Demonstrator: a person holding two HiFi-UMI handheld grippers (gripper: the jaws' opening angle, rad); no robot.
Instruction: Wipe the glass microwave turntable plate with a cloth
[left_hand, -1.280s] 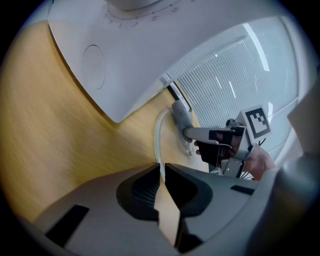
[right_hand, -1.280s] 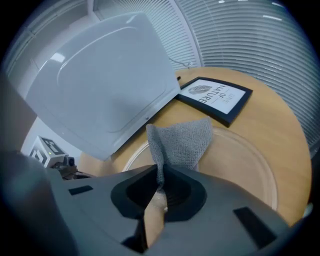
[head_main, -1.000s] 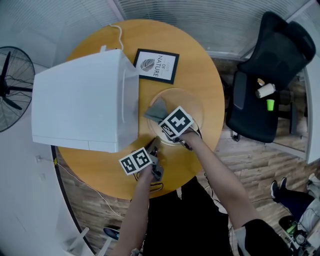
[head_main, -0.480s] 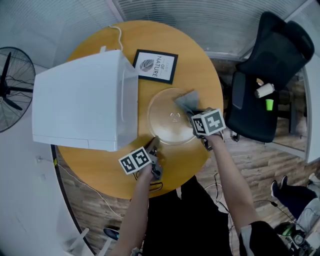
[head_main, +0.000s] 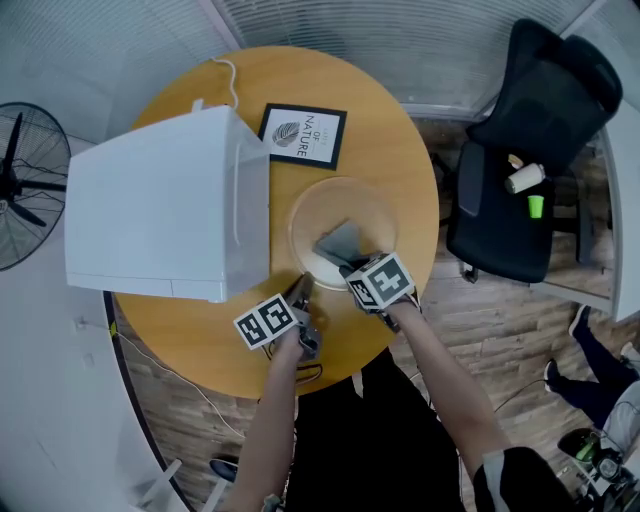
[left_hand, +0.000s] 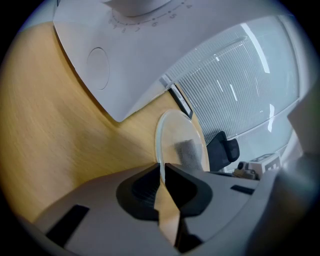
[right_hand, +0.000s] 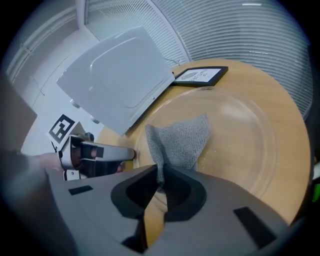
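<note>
The clear glass turntable plate lies flat on the round wooden table, right of the white microwave. My left gripper is shut on the plate's near-left rim. My right gripper is shut on a grey cloth, which lies spread on the near part of the plate. In the right gripper view the cloth fans out ahead of the jaws, and the left gripper shows at the plate's left edge.
A framed print lies on the table beyond the plate. A black office chair with a cup on it stands to the right, a floor fan to the far left. The table's near edge is close to both grippers.
My right gripper has swept the cloth from the plate's far-right side back to its near side. The left gripper has kept its hold on the rim.
</note>
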